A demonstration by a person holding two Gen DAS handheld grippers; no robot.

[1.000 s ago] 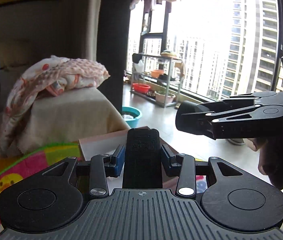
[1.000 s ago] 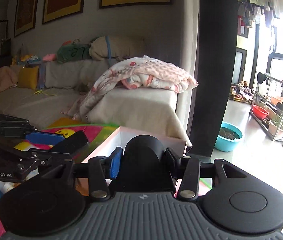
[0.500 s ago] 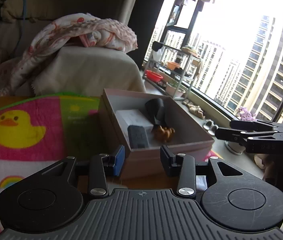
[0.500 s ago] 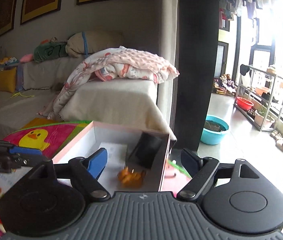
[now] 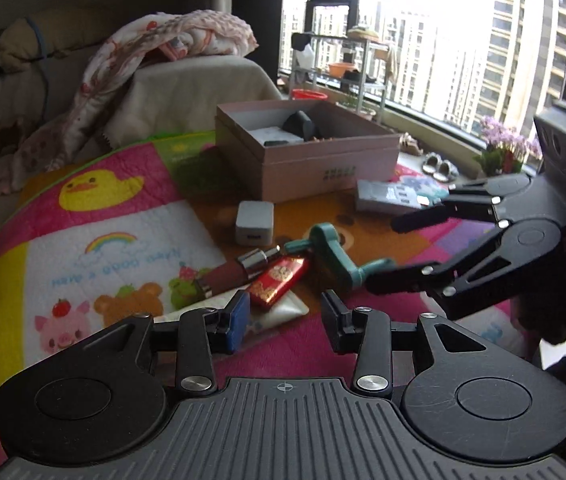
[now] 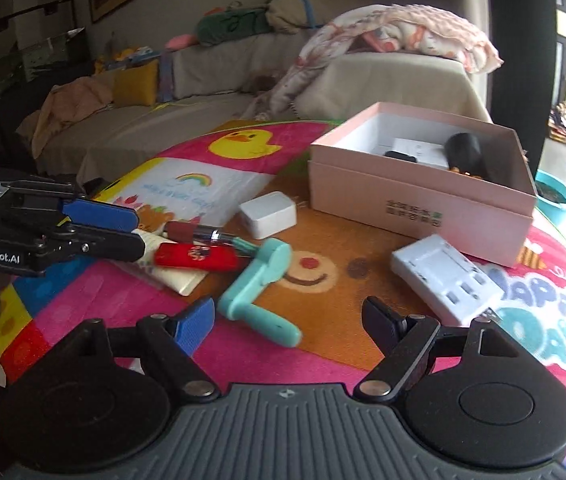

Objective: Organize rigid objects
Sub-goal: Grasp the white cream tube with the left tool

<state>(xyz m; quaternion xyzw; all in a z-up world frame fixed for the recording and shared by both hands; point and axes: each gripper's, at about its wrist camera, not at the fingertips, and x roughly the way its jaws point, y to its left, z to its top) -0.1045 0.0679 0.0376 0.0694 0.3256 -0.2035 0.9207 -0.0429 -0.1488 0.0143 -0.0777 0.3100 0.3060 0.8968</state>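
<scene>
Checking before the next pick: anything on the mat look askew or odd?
No spills or damage. Loose items lie jumbled: the red lighter rests askew on a white packet, beside the teal hand fan. Both grippers are open and empty.

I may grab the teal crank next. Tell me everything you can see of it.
The teal crank looks like matte plastic: a flat arm with a stubby handle at each end. It lies on the mat's orange patch, untouched by either tool. One end meets the tip of the lipstick, beside the red lighter.

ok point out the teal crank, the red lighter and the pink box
teal crank (image 6: 261,276), right wrist view, middle of its body
red lighter (image 6: 195,257), right wrist view, centre of its case
pink box (image 6: 415,204), right wrist view, front wall
</scene>
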